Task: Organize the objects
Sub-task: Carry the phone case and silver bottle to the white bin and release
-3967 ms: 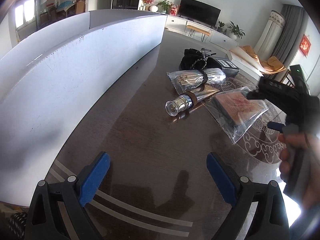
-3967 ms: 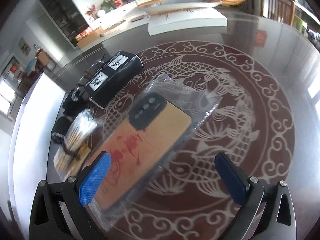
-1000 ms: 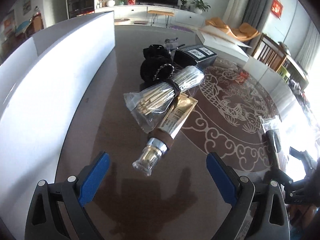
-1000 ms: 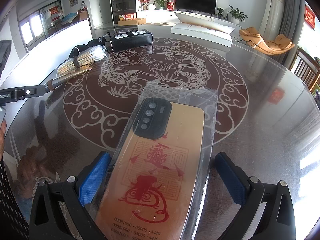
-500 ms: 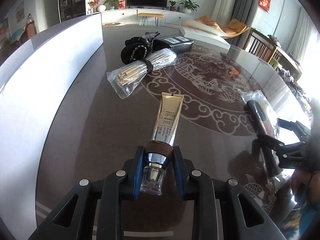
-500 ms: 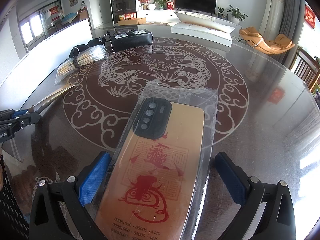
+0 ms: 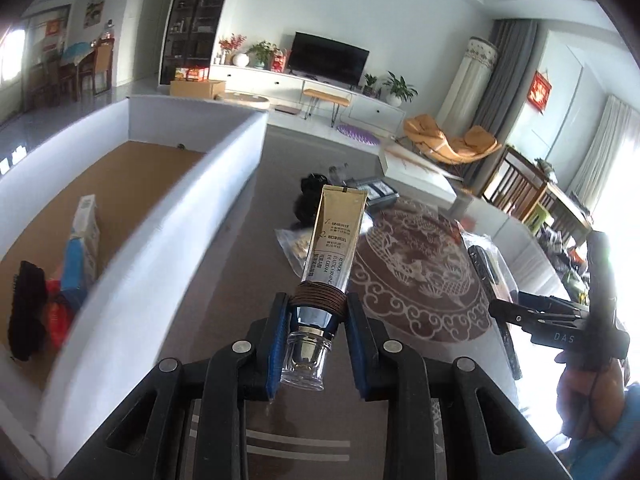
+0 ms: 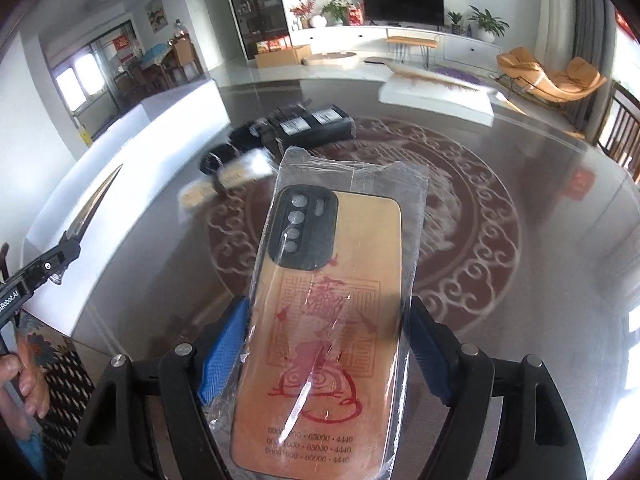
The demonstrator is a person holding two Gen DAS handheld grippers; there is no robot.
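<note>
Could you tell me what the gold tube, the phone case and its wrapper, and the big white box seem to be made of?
Tube: likely glossy foil-laminated plastic, given its metallic gold sheen and flat crimped end; its cap looks like clear hard plastic.
Phone case: matte tan back, maybe wood or leather-look, with red print.
Wrapper: thin clear film, wrinkled and glinting.
Box: white walls and a brown floor, probably cardboard.

Gold cream tube [image 7: 335, 246] raised in left claw [image 7: 314, 350], bagged phone case [image 8: 328, 320] in right claw [image 8: 326, 356]
</note>
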